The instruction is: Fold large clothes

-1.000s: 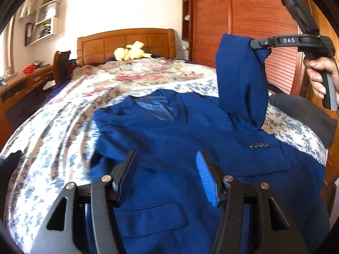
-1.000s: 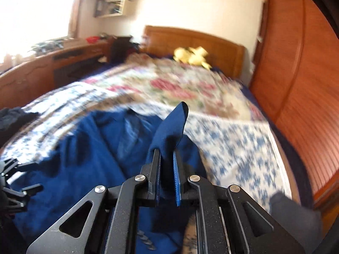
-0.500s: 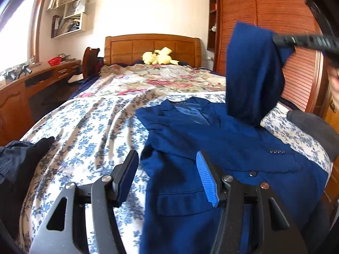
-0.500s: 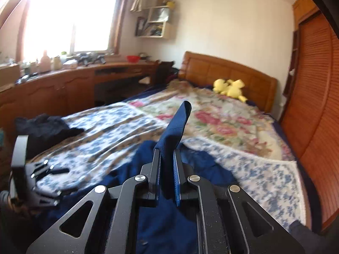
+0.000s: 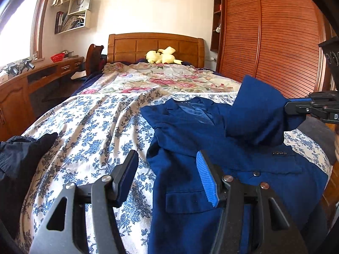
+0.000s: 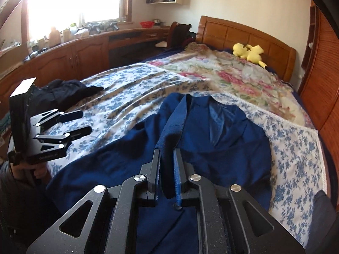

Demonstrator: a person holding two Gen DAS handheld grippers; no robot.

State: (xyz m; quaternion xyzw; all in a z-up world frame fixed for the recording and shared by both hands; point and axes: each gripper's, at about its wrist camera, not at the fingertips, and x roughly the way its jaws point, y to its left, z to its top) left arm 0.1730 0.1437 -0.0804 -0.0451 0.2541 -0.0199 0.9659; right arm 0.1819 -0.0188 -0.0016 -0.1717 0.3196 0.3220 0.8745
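Clearly soft, heavy jacket (image 5: 211,148): sleeve (image 6: 172,124) pinched in slowly opening right gripper (image 6: 166,169); left gripper (image 5: 167,175) gaping, empty; best gripped at hems.

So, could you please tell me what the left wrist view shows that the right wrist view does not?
Only the left wrist view shows the jacket's cuff buttons and flap pocket. Only the right wrist view shows the bright window and the left tool, open and empty. Both share the blue jacket on the bed, the yellow plush toy, and the sleeve between the opening jaws of the right tool.
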